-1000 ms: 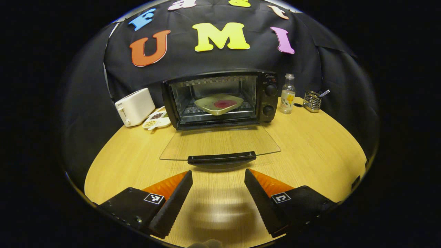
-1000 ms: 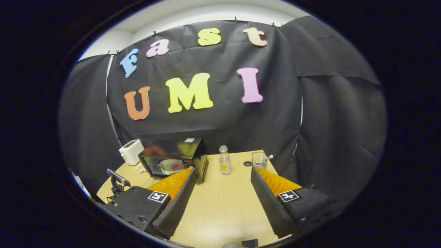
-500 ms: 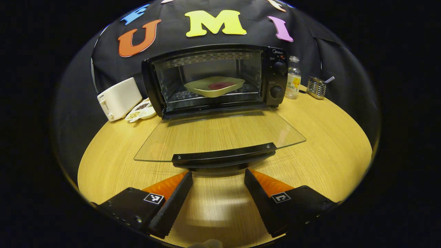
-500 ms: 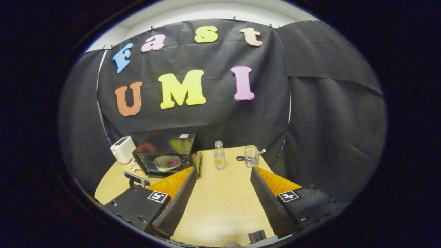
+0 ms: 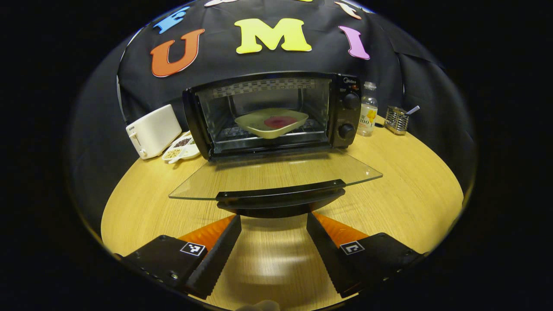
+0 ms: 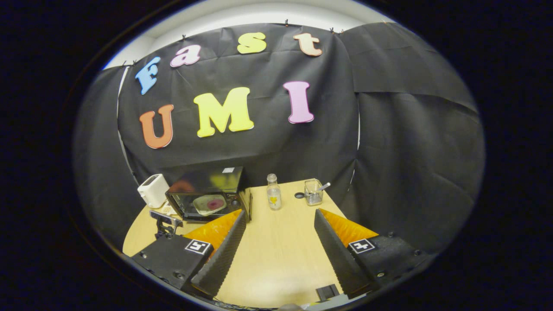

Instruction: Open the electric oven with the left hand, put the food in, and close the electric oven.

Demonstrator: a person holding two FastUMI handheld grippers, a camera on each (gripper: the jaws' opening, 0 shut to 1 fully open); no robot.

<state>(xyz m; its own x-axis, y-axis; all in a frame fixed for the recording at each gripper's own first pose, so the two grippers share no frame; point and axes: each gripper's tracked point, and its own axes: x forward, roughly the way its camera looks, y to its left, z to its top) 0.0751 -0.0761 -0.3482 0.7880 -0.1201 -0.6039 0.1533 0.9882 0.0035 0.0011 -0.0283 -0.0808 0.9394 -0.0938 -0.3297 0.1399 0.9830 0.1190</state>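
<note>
Backdrop: black cloth hangs behind a light wooden counter point(image 5: 402, 181) that carries everything.
Oven: the electric oven point(image 5: 276, 112) stands at the back of the counter, its glass door point(image 5: 276, 175) dropped fully open and lying about level, with the dark handle point(image 5: 281, 196) along its near edge.
Food: a pale dish point(image 5: 272, 123) with a red patch at its middle sits on the rack inside the oven cavity.
Left gripper: the left gripper point(image 5: 273, 224) hovers just short of the door handle and slightly below it, jaws spread wide and holding nothing.
Right gripper: the right gripper point(image 6: 278, 218) is held well back from the oven, above the counter, jaws spread and empty.
Bystanders: a white toaster point(image 5: 153, 131) and a small tray of seeds point(image 5: 181, 149) sit to one side of the oven; a clear bottle point(image 5: 367, 115) and a wire cup point(image 5: 395, 121) sit to the other.
Done: the door is open and the food is in.
Left to do: closing remains, and the left gripper looks placed to lift the handle and swing the door up.
</note>
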